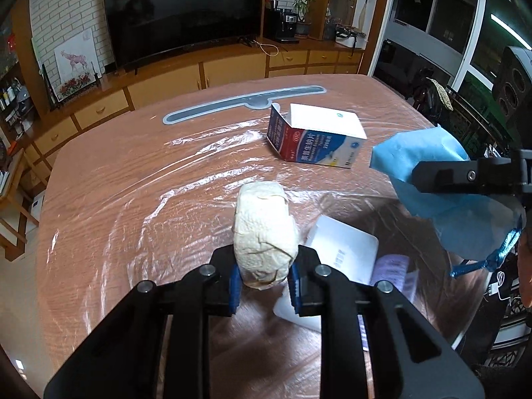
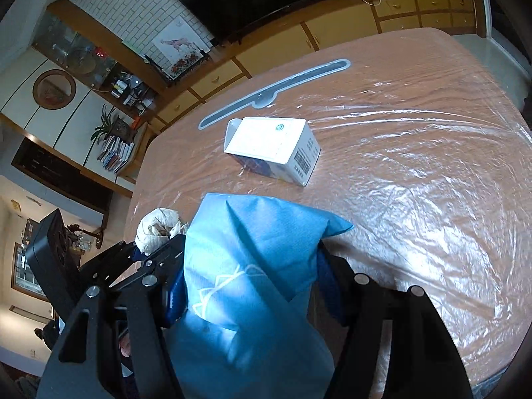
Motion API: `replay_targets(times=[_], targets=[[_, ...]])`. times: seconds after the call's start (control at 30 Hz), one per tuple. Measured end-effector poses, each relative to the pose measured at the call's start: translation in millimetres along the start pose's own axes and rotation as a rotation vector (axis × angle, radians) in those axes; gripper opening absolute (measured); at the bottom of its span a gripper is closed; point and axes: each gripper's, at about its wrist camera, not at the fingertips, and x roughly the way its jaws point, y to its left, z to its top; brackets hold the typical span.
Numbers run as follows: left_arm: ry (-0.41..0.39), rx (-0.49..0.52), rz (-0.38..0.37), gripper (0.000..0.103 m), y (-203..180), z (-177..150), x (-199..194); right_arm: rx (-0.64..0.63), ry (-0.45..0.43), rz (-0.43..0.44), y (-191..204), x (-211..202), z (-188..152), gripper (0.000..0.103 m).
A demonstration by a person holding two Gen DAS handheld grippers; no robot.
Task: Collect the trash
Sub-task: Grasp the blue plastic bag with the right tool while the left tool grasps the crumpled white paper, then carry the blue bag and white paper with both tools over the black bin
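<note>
Room: living room, dark TV (image 1: 186, 13) on wooden cabinets (image 1: 232, 66) behind; edges of both views warped by the fisheye.
Surface: wood-grain surface (image 1: 133, 183) under clear plastic film, glare washed out much of the right side in the right wrist view.
Grey strip: long flat grey item (image 1: 246, 101) lay at the far side, what it was could not be told.
Carton: white and blue box (image 1: 316, 138) lay on its side mid-surface, one end flap open, print too small to read.
Left gripper: left gripper (image 1: 264, 279) had its fingers pinching a crumpled tissue wad (image 1: 264, 229), held above the surface; the wad's lower end was hidden between the pads.
Right gripper: right gripper (image 2: 247, 286) had its fingers clamped on a blue fabric bag (image 2: 252, 266); bag covered most of the gap, so the pads were mostly hidden.
Bag: hung off the surface's near edge, just right of the wad; its bottom was cut off by the frame.
Under the film: white card (image 1: 342, 246) and a purple sheet (image 1: 390, 266) below the left gripper, partly blocked by the fingers.
</note>
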Motion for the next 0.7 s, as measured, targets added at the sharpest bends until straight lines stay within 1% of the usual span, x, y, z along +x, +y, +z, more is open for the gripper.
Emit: replay_targets(times=[0.2,0.53,0.7], targets=[[-0.007,0.004,-0.001,0.024,-7.6,-6.2,-10.9,-0.016,-0.005,0.011,0.3,-11.0,-12.3,0.064],[-0.022,0.012,-0.014,0.024,-21.8,-15.0,-27.3,-0.034,-0.006,0.027,2.0,-19.3,-22.4,0.064],[-0.023,0.024,-0.022,0.024,-29.4,-23.2,-35.2,-0.037,-0.005,0.015,1.5,-25.2,-33.1,0.064]])
